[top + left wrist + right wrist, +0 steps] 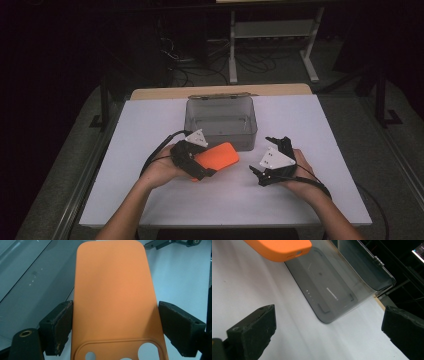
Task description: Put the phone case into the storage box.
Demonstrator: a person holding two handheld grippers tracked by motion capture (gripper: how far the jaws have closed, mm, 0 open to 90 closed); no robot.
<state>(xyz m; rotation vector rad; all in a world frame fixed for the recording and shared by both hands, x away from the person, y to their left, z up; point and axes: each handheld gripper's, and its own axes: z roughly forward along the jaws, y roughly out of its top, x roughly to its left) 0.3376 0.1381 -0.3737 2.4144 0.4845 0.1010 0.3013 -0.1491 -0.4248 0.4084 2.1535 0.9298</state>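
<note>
Left gripper [200, 162] clamped across the long edges of the orange phone case [115, 297], held above the white desk [150, 200] just before the smoky plastic box [221, 122]. Likely light, thin and bendy, somewhat grippy; best pinched at the stiffer rims near the camera cut-out. Right gripper [272, 155] with fingers spread, empty.

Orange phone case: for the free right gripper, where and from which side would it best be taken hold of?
Probably the free rounded end of the orange phone case, across its two long edges, coming from the right gripper's own side. The case is flat and thin; the left gripper already clamps the long edges near the camera cutout, and the clear box stands just behind.
</note>
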